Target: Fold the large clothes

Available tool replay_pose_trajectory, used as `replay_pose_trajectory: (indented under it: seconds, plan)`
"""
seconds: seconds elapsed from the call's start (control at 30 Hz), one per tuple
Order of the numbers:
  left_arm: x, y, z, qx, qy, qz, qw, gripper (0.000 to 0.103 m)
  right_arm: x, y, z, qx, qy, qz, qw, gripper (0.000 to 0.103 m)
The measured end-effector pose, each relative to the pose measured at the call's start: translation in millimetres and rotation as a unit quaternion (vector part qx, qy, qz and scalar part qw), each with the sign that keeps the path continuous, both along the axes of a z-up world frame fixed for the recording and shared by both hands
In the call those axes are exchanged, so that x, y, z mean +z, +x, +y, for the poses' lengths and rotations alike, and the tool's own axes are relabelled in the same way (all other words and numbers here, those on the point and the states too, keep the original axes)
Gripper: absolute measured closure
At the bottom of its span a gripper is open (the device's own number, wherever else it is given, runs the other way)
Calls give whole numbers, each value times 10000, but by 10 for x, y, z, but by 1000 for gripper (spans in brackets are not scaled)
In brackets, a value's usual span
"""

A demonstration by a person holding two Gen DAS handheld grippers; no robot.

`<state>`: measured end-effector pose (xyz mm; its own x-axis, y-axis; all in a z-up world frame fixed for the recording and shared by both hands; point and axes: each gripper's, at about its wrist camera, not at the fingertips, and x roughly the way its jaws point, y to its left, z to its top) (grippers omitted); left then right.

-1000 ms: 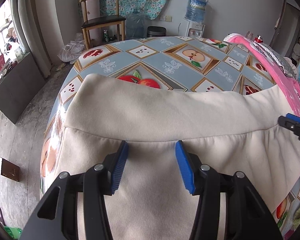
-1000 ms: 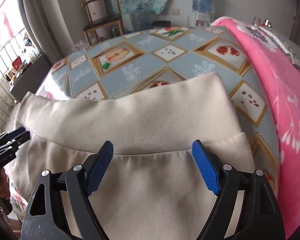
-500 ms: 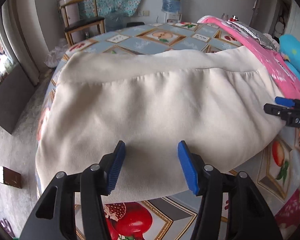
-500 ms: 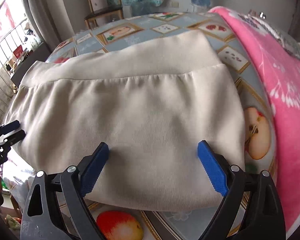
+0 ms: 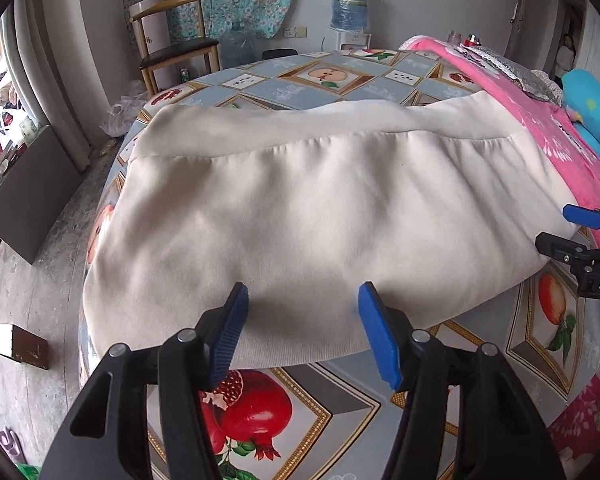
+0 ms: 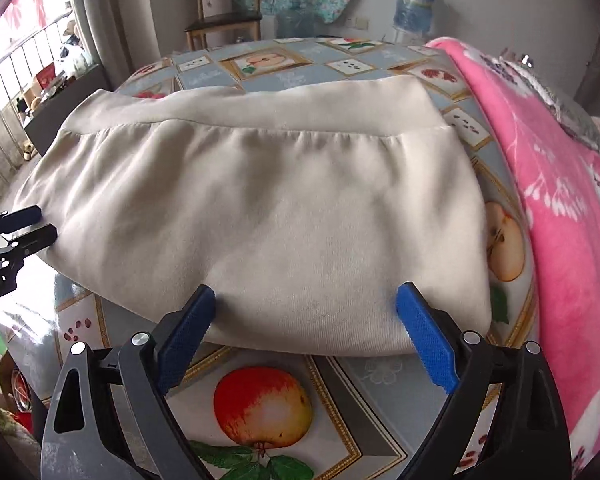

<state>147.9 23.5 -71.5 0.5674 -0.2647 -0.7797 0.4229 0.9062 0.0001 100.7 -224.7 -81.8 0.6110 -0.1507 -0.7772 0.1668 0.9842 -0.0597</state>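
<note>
Both claws, left claw (image 5: 300, 328) and right claw (image 6: 306, 330), stand empty, jaws just widened, now back at the near fold of the cream folded fleece garment (image 5: 320, 208) on the fruit-patterned worktop (image 5: 320, 80).

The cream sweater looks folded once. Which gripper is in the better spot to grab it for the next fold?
Probably the right gripper: it sits open near the cream sweater's corner beside the pink blanket, handy for folding sideways. The left gripper, also open, faces the middle of the near edge.

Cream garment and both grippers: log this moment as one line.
cream garment: folded, flat on fruit-print tablecloth | left gripper: open, empty, just opened | right gripper: open, empty, just opened
</note>
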Motion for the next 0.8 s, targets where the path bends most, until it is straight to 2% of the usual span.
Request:
replay_pose_trajectory:
  seconds: [0.17, 0.3, 0.37, 0.4, 0.5, 0.67, 0.8]
  plan:
    - [14, -10, 67, 146, 41, -49, 9999, 47, 223, 9, 207, 281, 197, -401, 9986, 14]
    - [-32, -16, 103, 249, -42, -1, 9997, 47, 49, 155, 404, 506, 165, -268, 9982, 14]
    - [-38, -22, 94, 253, -9, -26, 9997, 47, -136, 226, 467, 509, -60, 40, 9987, 14]
    - [-40, -22, 94, 254, -17, -27, 9997, 47, -188, 229, 496, 515, -169, 58, 9985, 14]
    - [-40, -26, 95, 240, -16, -34, 9997, 47, -109, 173, 538, 497, -189, 5, 9986, 14]
    - [-41, -32, 82, 290, -32, -35, 9996, 47, 75, 84, 625, 614, -61, -391, 9973, 14]
    - [-29, -38, 97, 382, -88, -12, 9992, 47, -155, 194, 713, 747, -178, -185, 9969, 13]
